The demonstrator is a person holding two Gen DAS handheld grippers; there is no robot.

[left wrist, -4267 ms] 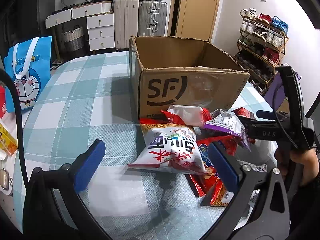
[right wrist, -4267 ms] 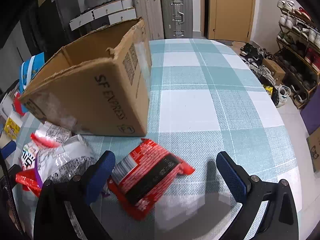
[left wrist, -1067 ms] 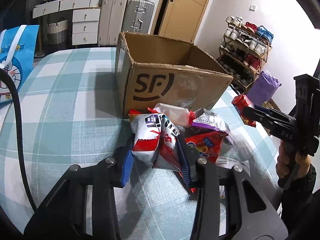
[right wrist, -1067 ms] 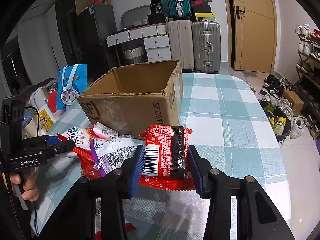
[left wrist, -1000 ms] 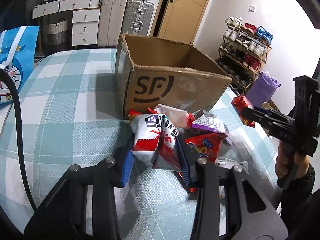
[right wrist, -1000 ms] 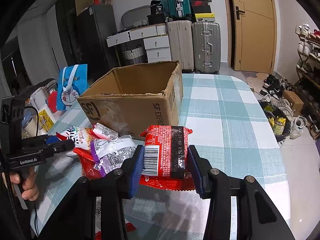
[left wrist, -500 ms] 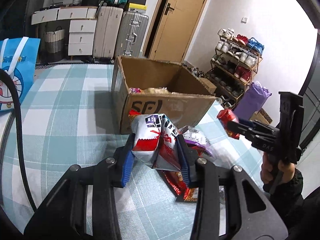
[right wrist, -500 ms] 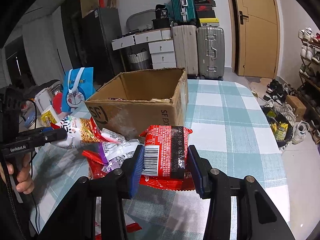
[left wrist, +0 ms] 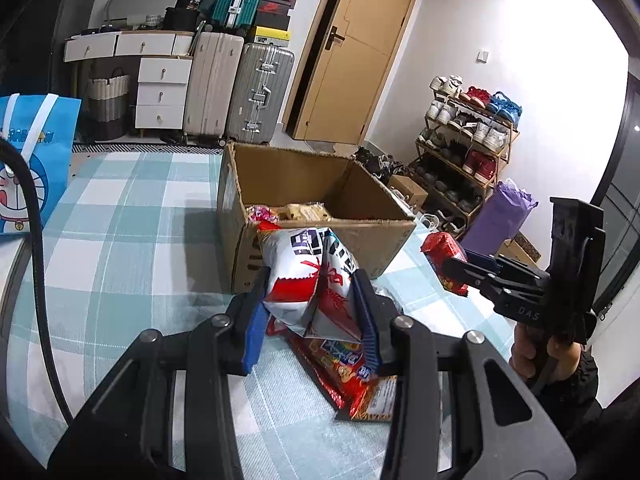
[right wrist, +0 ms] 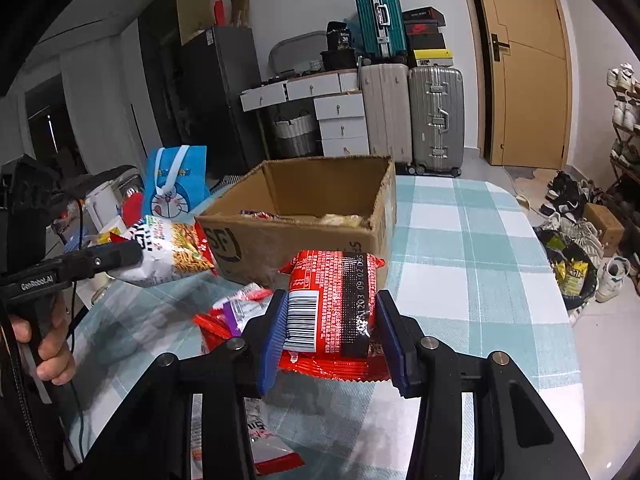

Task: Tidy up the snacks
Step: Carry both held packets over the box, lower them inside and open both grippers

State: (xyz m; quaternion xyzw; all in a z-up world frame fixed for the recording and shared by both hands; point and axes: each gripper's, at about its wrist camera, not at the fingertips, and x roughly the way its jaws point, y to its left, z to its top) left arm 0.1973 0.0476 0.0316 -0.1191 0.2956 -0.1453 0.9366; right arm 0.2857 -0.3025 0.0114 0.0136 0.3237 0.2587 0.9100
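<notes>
My left gripper (left wrist: 310,304) is shut on a white and red snack bag (left wrist: 310,276), held in the air in front of the open cardboard box (left wrist: 384,240). That same bag (right wrist: 172,250) shows at the left of the right wrist view. A red noodle packet (right wrist: 332,304) is clamped in my right gripper (right wrist: 330,320), above the table near the box's front corner (right wrist: 376,216); the packet (left wrist: 442,258) also appears at the right in the left wrist view. Several snacks lie inside the box. More packets (left wrist: 340,364) lie on the checked tablecloth (left wrist: 120,248) below.
A blue cartoon bag (right wrist: 174,188) stands at the table's left end beside a white kettle (right wrist: 102,204). Suitcases (right wrist: 436,112), drawers and a door lie behind. A shoe rack (left wrist: 468,136) and purple bag (left wrist: 496,220) stand off the table's right side.
My left gripper has lifted the white and red bag up off the pile, so the box's inside now shows. The right gripper keeps its red packet almost still.
</notes>
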